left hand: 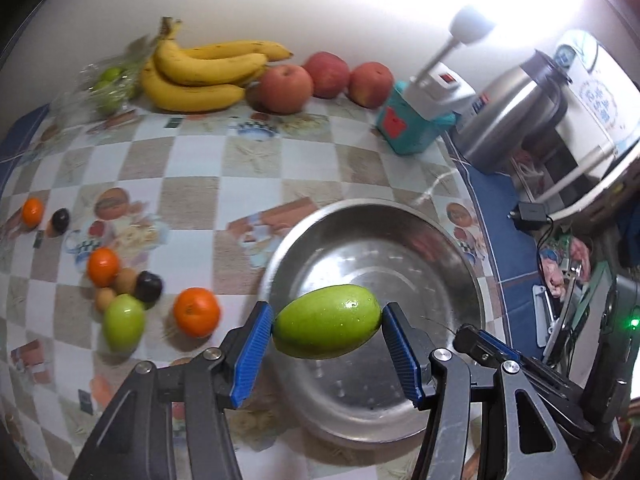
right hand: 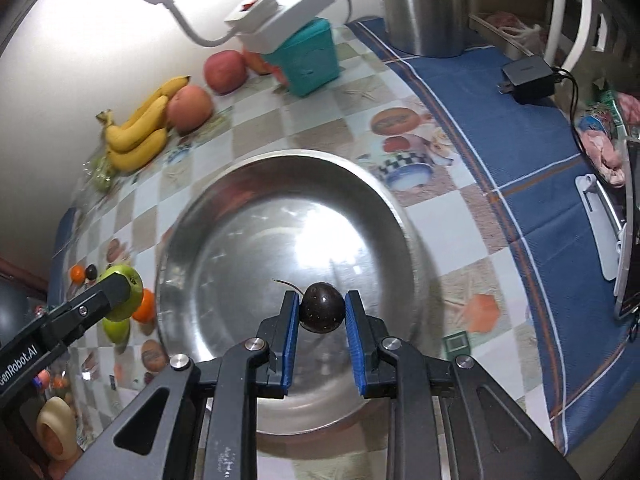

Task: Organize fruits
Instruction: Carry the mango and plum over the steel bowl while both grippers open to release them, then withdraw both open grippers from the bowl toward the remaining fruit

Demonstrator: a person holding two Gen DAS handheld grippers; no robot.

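On left tool (right hand: 116,296), "GenRobot.AI" lettering

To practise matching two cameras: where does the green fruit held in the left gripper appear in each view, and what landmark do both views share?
Left wrist view: the green fruit sits low in the centre, clamped between the blue jaws above the steel bowl.
Right wrist view: the same green fruit shows at the left edge, partly hidden behind the left gripper.
Shared landmark: the steel bowl.
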